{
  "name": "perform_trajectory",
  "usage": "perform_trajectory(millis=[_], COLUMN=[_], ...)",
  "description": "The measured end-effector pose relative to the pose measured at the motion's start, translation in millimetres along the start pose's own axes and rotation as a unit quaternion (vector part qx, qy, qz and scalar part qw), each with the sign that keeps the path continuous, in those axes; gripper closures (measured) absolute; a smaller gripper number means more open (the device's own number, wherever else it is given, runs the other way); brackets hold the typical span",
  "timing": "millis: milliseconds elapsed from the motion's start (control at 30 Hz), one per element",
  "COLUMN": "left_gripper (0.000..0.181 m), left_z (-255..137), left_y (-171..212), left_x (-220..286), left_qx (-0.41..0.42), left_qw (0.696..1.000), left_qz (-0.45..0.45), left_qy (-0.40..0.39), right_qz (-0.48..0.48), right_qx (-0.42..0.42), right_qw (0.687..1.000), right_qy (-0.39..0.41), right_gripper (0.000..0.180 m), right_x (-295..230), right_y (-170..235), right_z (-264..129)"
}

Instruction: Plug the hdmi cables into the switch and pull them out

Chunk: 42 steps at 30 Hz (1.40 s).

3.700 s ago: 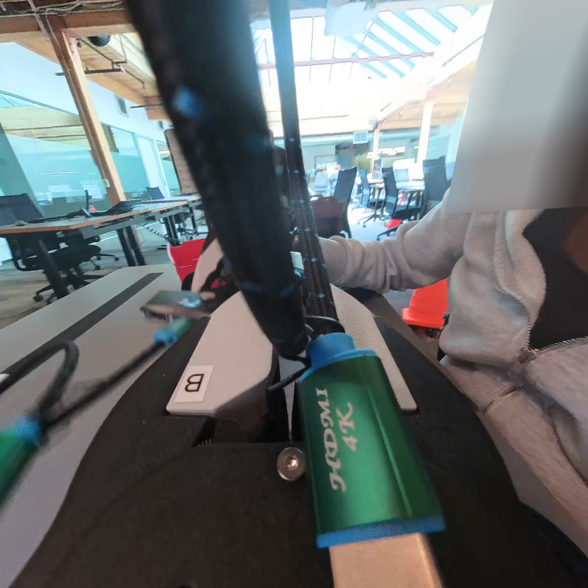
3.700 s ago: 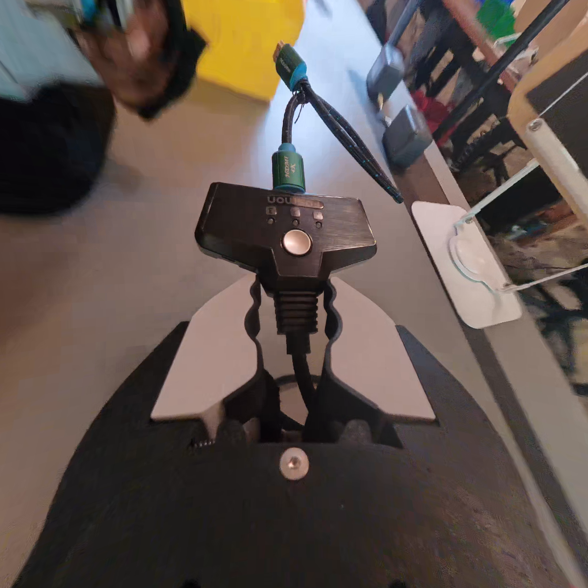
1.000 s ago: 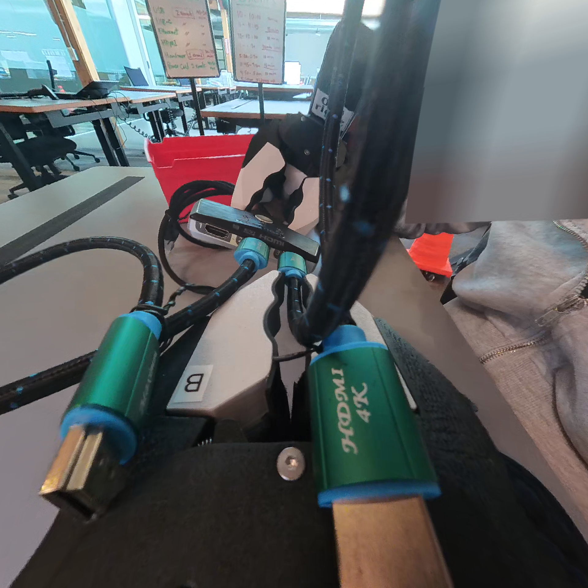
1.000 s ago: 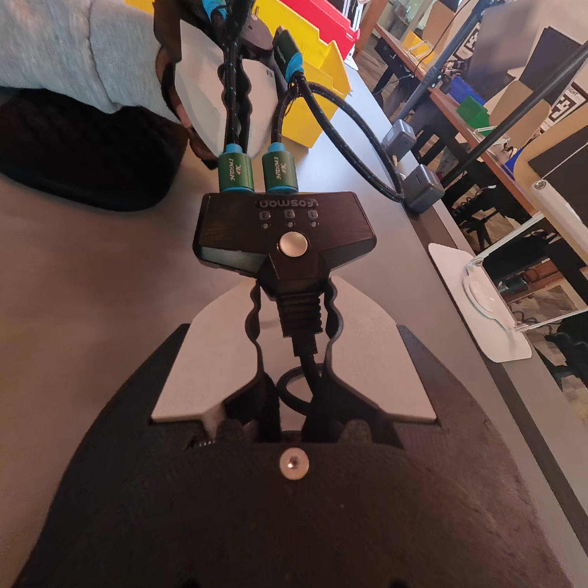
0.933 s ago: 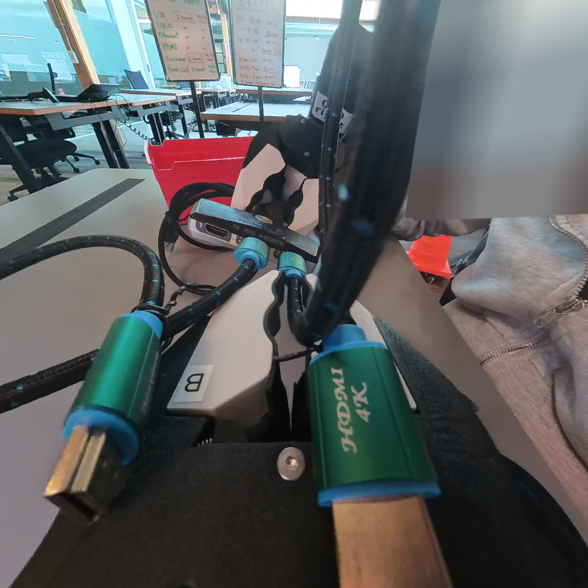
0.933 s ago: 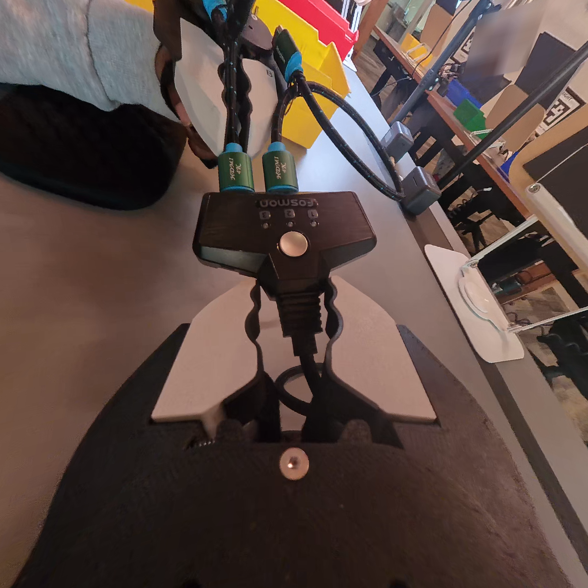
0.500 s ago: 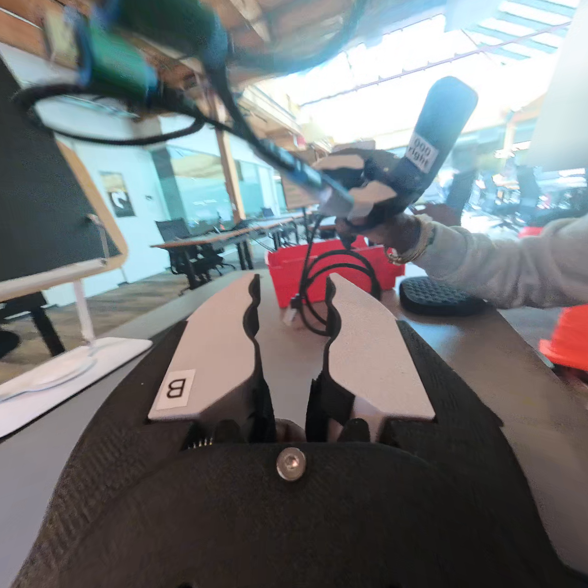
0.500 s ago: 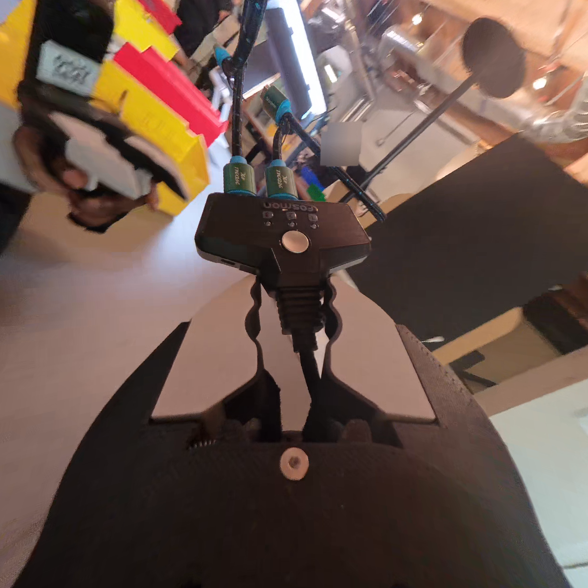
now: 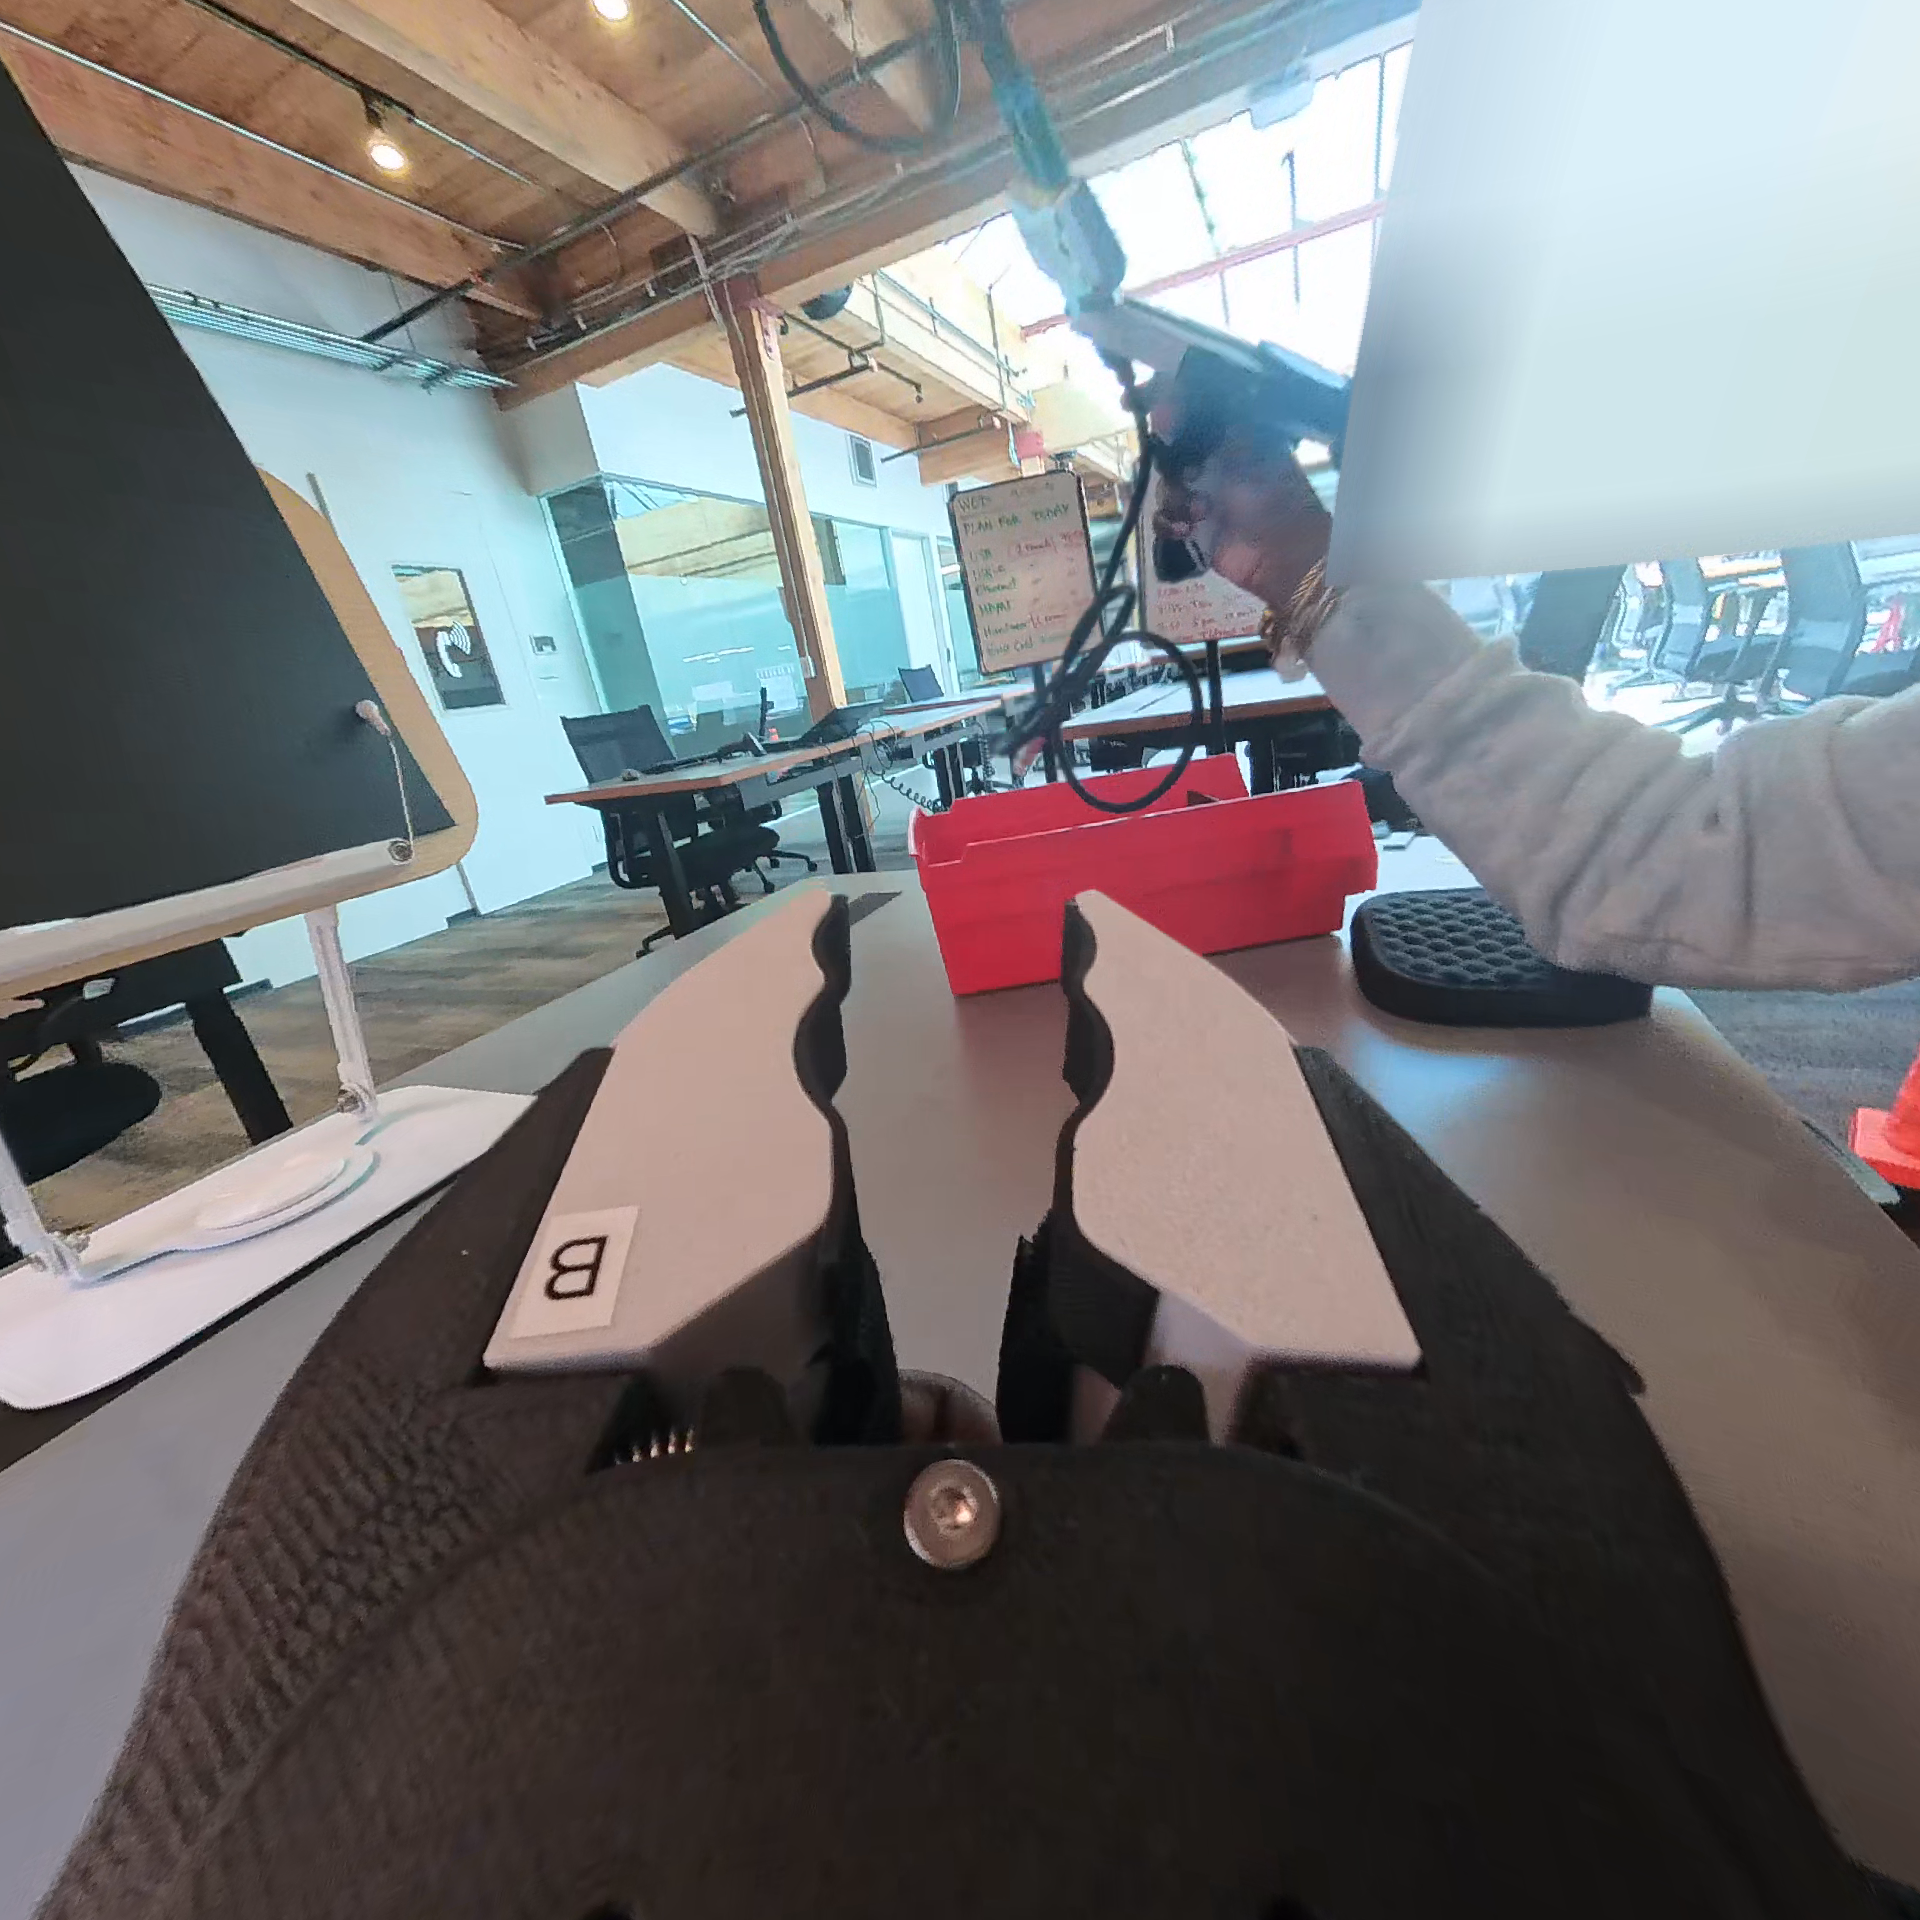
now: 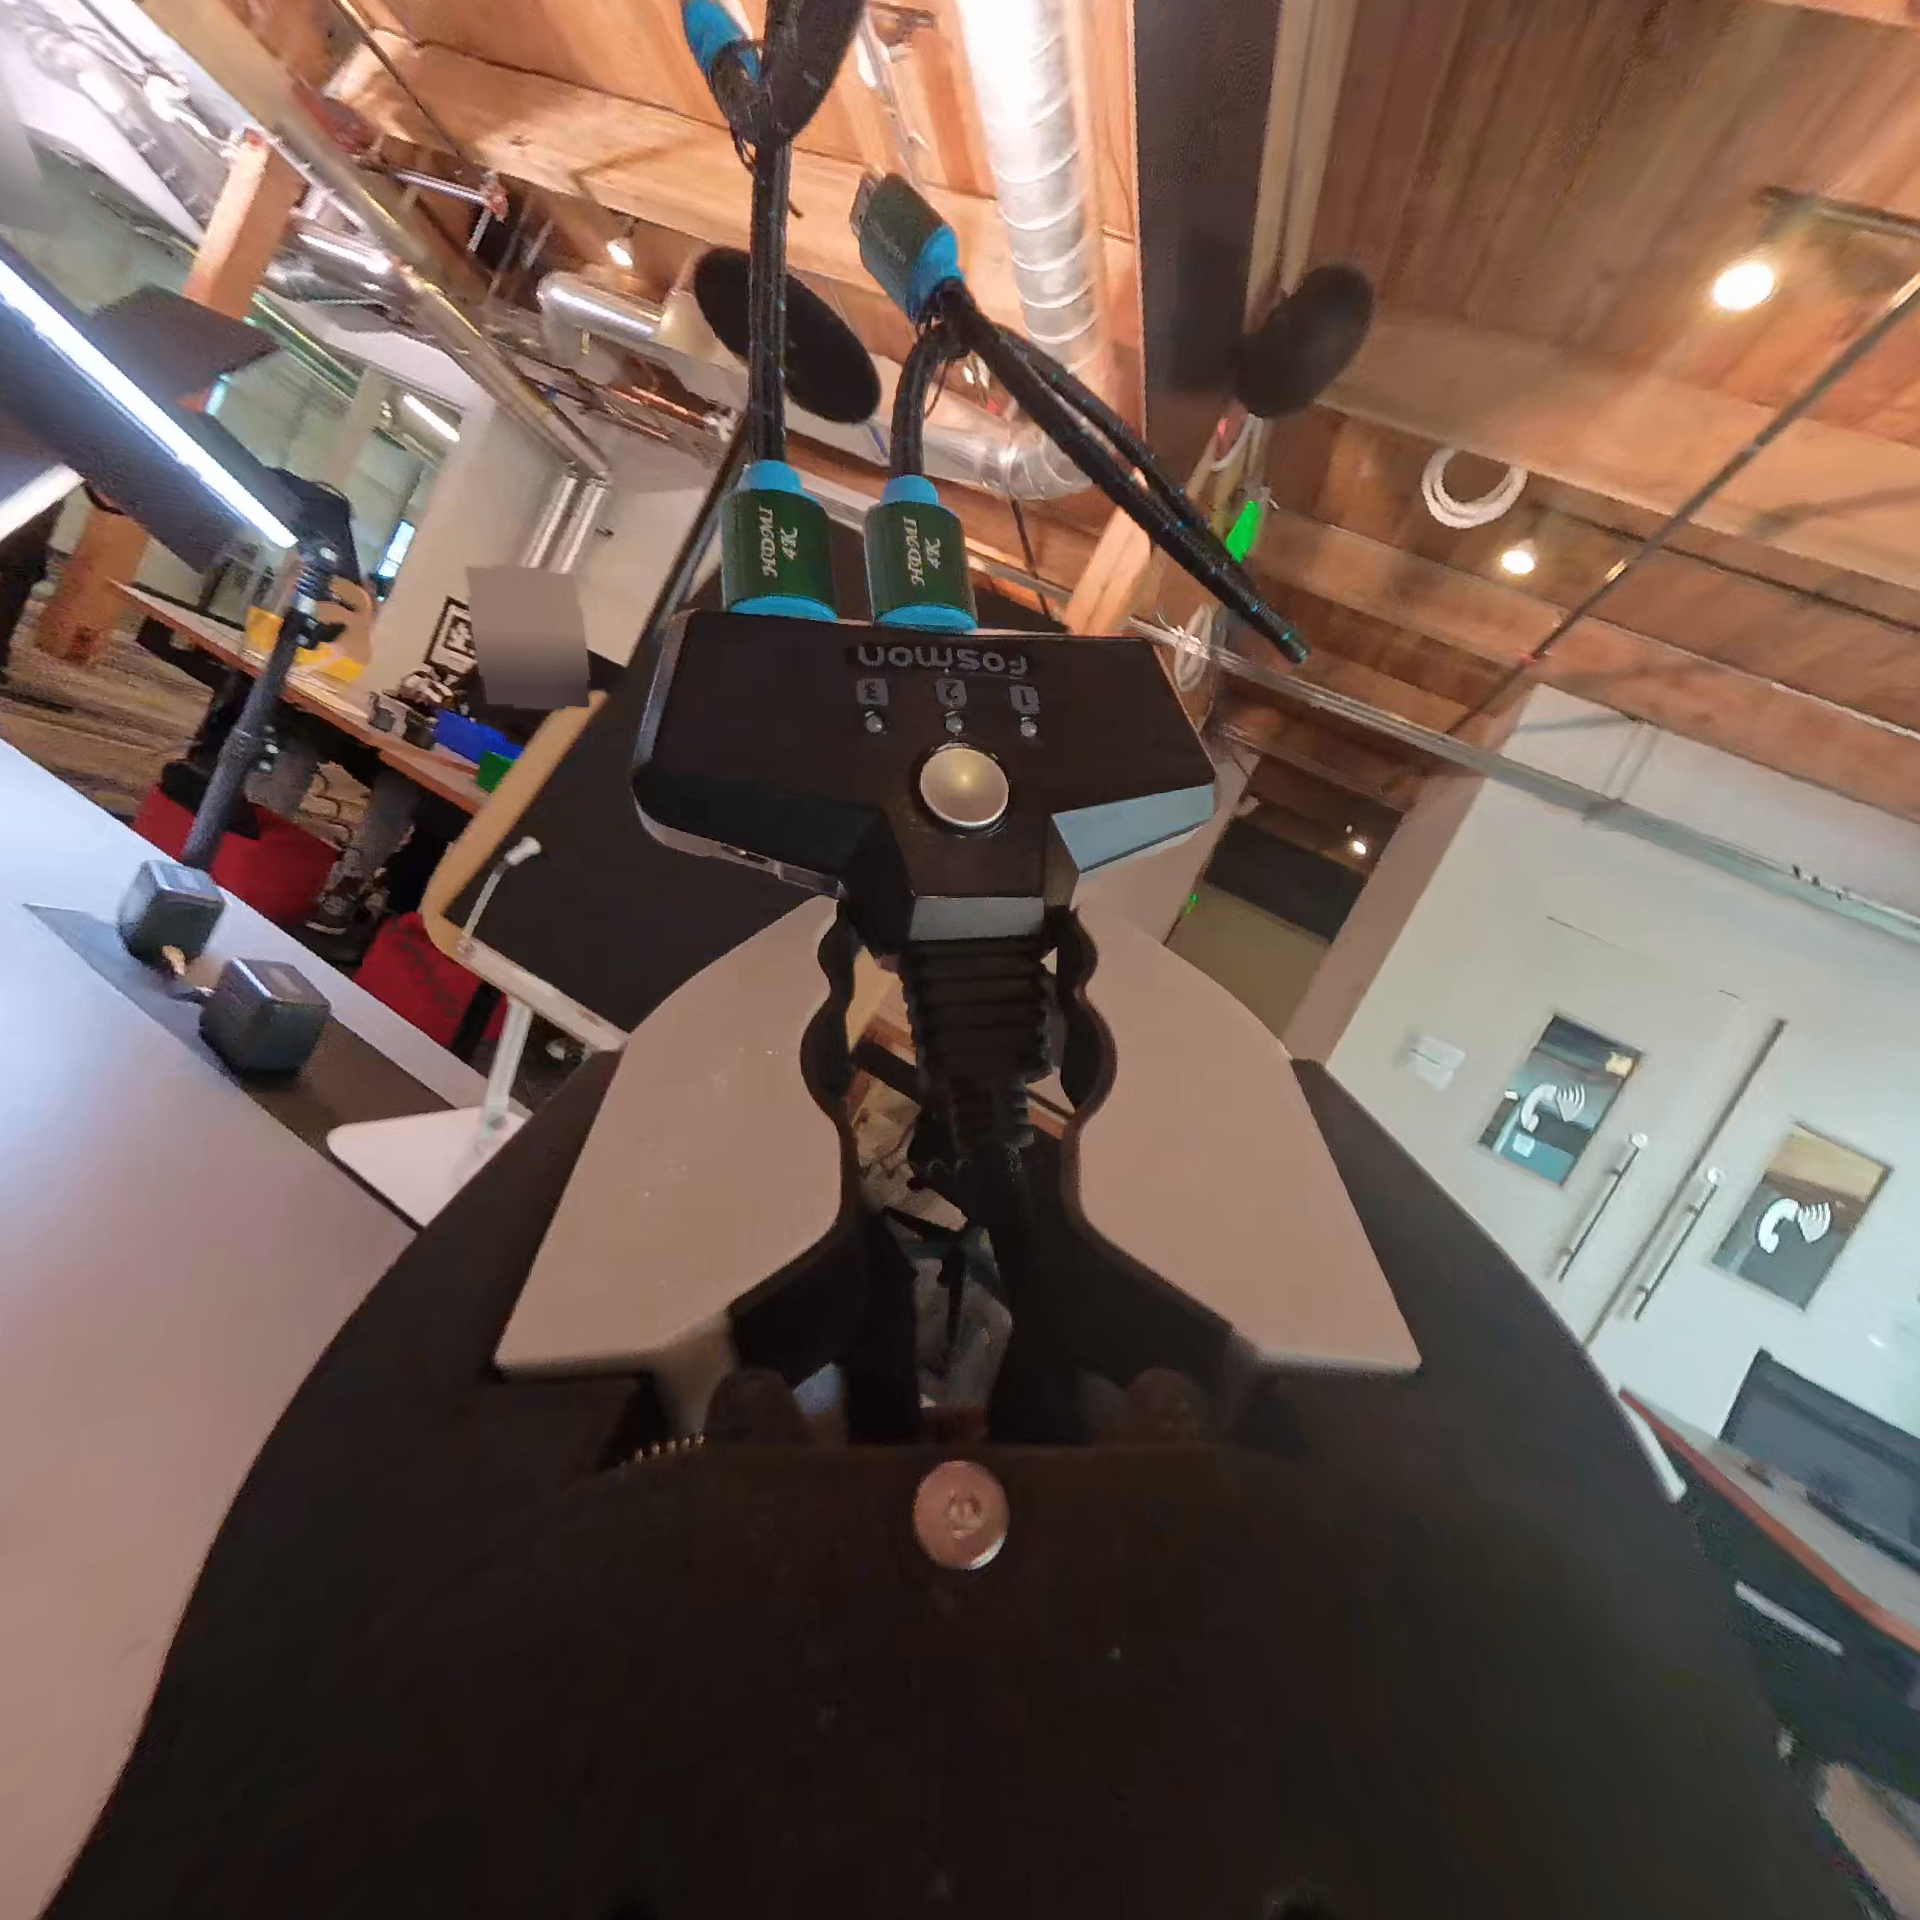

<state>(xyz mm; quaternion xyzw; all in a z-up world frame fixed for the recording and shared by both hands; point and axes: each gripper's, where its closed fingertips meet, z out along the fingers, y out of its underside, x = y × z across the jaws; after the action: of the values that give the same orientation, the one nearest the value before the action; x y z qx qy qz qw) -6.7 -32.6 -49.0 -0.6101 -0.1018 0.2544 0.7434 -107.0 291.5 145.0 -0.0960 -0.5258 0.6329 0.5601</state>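
- Right gripper [image 10: 961,1023]: its jaws pinch the ribbed strain-relief neck of the switch [image 10: 925,743], which sits at frame centre in the right wrist view, lifted off the worktop [image 10: 125,1195] and tilted up toward the ceiling.
- The switch looks light and rigid. The neck is probably the soundest hold, though it will likely twist under a sideways pull.
- Two green plugs [image 10: 847,561] are seated side by side in the switch's far edge. Their hard shells look like the place to grip. The braided cables [image 10: 769,312] above them seem stiff and springy, so pulling there would likely strain the joints.
- A loose plug [image 10: 899,244] hangs free in the upper centre.
- Left gripper [image 9: 956,1049]: jaws spread, nothing between them, low over the worktop at lower centre of its own view.
- Hidden: how deep the plugs sit, the third port, and the cables' upper ends, cut off by the top edge. In the left view the raised switch [image 9: 1070,249] is blurred at upper right, beside a mosaic patch, above the red bin [image 9: 1143,862].
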Motion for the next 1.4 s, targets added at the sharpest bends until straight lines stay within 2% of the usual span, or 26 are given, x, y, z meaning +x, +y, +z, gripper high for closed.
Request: perform_trajectory(millis=[167,267,433,700,833,1033,1233,1400], left_gripper=[0.143,0.143,0.143,0.143,0.143,0.143,0.143,0.144], left_z=[1,2,4,5,4,4,4,4], left_y=[8,12,12,20,20,20,23,25], left_x=[0,1,7,8,8,7,7,5], left_qx=[-0.021,-0.034,-0.041,-0.061,-0.062,-0.062,-0.067,-0.069], left_qw=[1.000,0.999,0.999,0.998,0.998,0.998,0.997,0.997], left_qz=[0.007,0.009,0.021,0.023,0.022,0.021,0.020,0.019], left_qy=[0.000,0.002,0.012,0.017,0.017,0.017,0.016,0.013], right_qz=[0.067,0.079,0.141,0.132,0.156,0.186,0.203,0.211], right_qx=[-0.037,-0.050,-0.093,-0.229,-0.232,-0.222,-0.271,-0.346], right_qw=[0.997,0.996,0.986,0.964,0.960,0.949,0.928,0.899], right_qy=[-0.007,0.009,-0.007,-0.011,-0.029,-0.123,-0.155,-0.165], right_gripper=[0.142,0.142,0.142,0.142,0.142,0.141,0.142,0.141], right_x=[30,39,40,44,44,27,21,11], right_y=[65,86,102,135,147,159,168,195], right_z=[-19,-24,-28,-48,-58,-93,-135,-144])
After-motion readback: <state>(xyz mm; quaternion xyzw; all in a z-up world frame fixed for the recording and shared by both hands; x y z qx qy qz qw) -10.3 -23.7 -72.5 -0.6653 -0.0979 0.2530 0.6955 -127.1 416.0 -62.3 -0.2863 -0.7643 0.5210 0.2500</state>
